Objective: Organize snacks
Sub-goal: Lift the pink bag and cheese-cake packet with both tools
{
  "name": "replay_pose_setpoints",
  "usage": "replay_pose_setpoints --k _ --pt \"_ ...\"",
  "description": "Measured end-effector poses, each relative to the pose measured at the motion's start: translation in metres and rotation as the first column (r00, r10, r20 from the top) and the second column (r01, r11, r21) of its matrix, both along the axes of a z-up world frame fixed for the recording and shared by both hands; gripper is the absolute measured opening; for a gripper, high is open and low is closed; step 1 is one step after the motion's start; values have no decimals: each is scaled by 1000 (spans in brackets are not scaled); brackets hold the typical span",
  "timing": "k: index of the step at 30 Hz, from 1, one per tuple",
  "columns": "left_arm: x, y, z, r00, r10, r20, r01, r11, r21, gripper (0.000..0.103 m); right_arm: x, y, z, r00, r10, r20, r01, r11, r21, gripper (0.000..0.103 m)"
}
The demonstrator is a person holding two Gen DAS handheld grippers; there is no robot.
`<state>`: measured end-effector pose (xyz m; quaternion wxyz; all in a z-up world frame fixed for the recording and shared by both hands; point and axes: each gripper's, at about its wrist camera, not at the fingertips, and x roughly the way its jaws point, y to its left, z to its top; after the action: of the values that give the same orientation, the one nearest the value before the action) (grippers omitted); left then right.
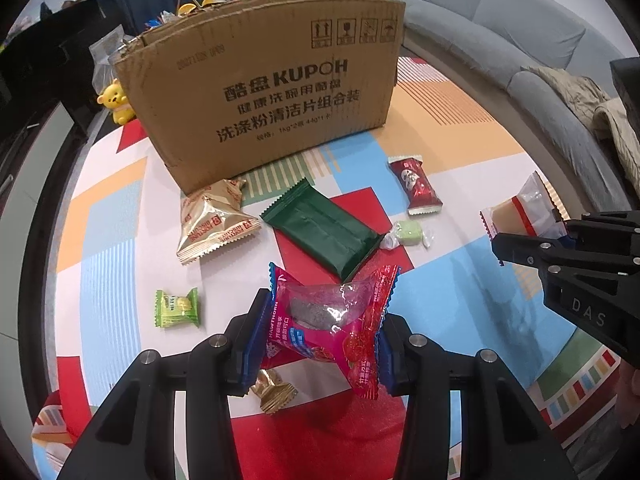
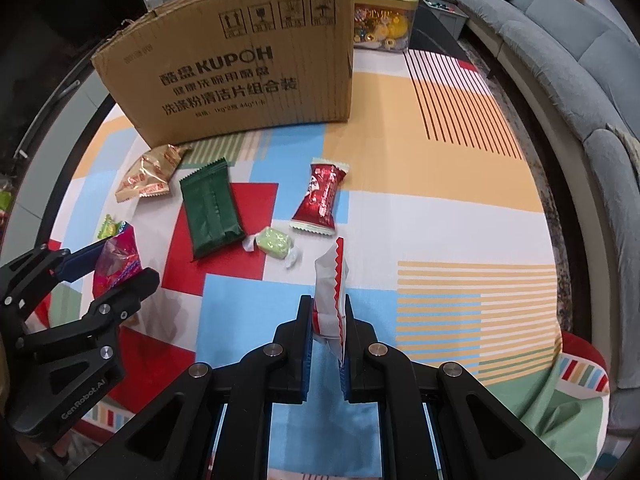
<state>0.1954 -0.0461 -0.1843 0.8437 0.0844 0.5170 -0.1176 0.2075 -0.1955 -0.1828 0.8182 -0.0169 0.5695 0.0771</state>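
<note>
Progress: both grippers are loaded and lifted off the cloth, so I judge a carry to the box is in hand. Neither pack is in it yet, and at least six snacks lie loose on the cloth. What the box already holds cannot be seen.
Green candy: far left, at 9 o'clock from the left gripper, lying flat and apart from the others.
Gold pack: at 11 o'clock from the left gripper, puffy and creased, its top corner touching the box foot.
Left gripper: clenched on the pink pack, blue pads pinching its two sides so the middle bulges. Clear window shows a dark filling; "HAWTHORN" is printed on one edge.
Gold candy: at 6 o'clock under the pink pack, mostly hidden.
Green pack: at 12 o'clock from the left gripper, flat, dark, plain, seam side up.
Pale sweet: twist-wrapped, just beside the green pack's right corner.
Red pack: at 1 o'clock, shiny, white crimped ends, well apart from the box.
Right gripper: grasping the white pack edge-on, standing upright between the pads; red zigzag trim, clear film over a pale block.
Box: at 12 o'clock beyond all snacks, open-topped, brown card.
</note>
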Motion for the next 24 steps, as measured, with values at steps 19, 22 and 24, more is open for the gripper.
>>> replay_pose_setpoints --k 19,22,24 --pt "5 15 36 992 125 15 -124 991 -42 45 4 11 38 997 28 76 -29 1000 11 12" --pt "8 18 45 989 144 25 -143 989 -50 45 7 13 48 995 33 96 -34 999 12 12" --pt "10 21 51 987 159 33 -157 986 -55 45 9 14 53 994 35 107 -37 999 14 12"
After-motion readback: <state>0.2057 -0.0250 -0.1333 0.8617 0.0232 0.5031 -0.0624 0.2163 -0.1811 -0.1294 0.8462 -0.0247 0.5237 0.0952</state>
